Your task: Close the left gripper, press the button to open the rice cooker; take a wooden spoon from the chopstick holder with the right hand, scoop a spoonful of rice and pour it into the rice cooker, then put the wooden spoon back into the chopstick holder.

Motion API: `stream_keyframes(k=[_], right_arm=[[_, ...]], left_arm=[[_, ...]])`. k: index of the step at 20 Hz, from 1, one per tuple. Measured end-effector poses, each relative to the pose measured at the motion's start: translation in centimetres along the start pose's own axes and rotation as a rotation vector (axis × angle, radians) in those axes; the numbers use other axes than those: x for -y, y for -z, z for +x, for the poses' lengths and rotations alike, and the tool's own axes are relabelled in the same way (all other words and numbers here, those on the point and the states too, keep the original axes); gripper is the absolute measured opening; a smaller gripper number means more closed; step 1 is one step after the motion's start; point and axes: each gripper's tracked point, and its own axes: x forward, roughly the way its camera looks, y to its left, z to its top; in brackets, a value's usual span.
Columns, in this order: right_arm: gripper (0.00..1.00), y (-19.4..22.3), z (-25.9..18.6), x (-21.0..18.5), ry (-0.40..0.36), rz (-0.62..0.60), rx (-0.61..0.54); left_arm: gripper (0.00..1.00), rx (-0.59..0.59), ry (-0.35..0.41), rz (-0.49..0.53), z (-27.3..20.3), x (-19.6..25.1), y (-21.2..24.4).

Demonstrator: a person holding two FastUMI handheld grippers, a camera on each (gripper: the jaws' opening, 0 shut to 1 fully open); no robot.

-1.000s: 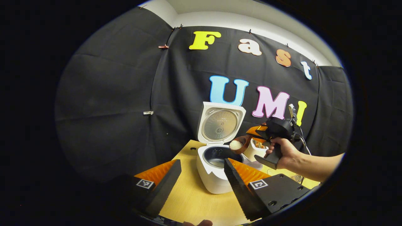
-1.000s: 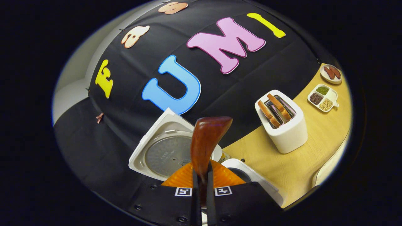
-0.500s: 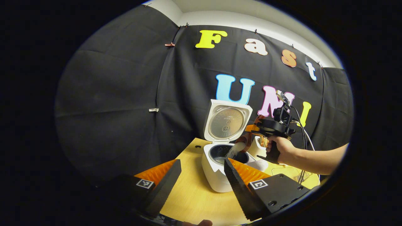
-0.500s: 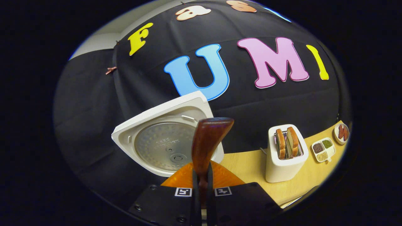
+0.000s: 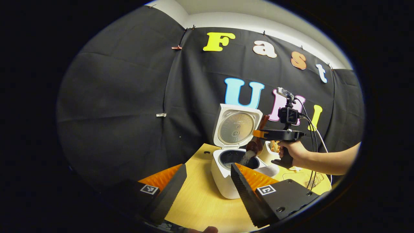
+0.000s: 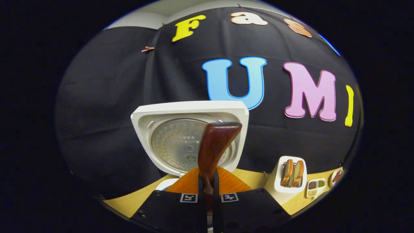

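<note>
Rice cooker (image 5: pixel 226 181) — on the wooden table (image 5: pixel 200 207), lid up; wooden spoon (image 5: pixel 254 145) tipped above its pot, rice (image 5: pixel 245 157) falling in. Your right gripper (image 6: pixel 207 186) is clamped on the spoon's handle. Your left gripper (image 5: pixel 207 181) — fingers spread apart, holding nothing, near the cooker.

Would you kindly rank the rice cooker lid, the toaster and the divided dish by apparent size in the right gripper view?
1. Rice cooker lid, largest, though nearest the camera.
2. Toaster.
3. Divided dish, smallest; it lies farther off, so its true size is unsure.
</note>
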Motion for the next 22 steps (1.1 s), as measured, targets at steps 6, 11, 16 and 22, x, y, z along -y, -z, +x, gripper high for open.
stream_keyframes(k=[6,11,16,22], right_arm=[[0.11,-1.2,-0.8,-3.1,-0.096,-0.277,0.041],[0.11,-1.5,-1.9,-5.5,-0.152,-0.444,0.074],[0.11,-1.7,-2.8,-6.1,-0.178,-0.342,0.046],[0.11,-5.7,-6.6,-2.9,-0.16,0.129,0.061]], left_arm=[[0.95,0.009,-0.008,-0.007,-0.2,-0.1,-0.1],[0.95,0.012,-0.006,-0.001,-0.5,0.2,0.0],[0.95,0.018,-0.004,0.006,-0.9,0.4,0.2],[0.95,0.038,0.014,0.018,-1.4,1.9,-0.2]])
